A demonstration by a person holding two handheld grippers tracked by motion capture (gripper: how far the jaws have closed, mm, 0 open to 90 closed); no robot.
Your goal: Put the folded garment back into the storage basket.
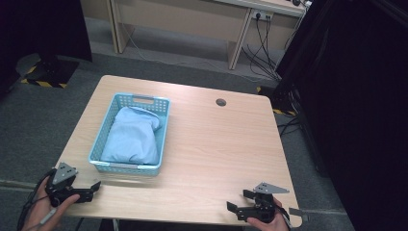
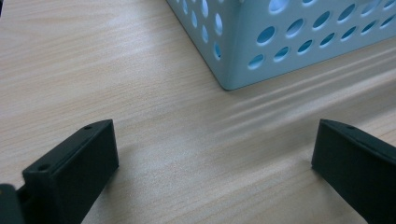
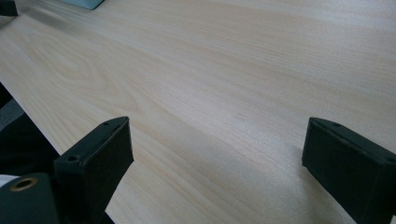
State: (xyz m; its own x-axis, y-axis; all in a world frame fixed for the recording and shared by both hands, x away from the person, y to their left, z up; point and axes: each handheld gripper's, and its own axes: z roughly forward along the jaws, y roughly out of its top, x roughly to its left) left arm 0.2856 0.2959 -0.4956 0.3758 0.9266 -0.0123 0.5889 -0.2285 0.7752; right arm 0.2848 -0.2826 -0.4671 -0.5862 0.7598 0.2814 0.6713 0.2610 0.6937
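Two grippers rest at the desk's [image 1: 207,144] near edge, fingers spread wide and empty: left gripper [image 1: 94,188] beside the blue basket [image 1: 162,139], right gripper [image 1: 239,200] well apart.

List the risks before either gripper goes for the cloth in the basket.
1. The light blue cloth lies bunched below the rim of the basket; open jaws reaching in could catch the perforated wall.
2. The basket is light-looking plastic; pulling the cloth may lift or drag it along the table.
3. The left gripper sits close to the basket's near corner and could knock it.
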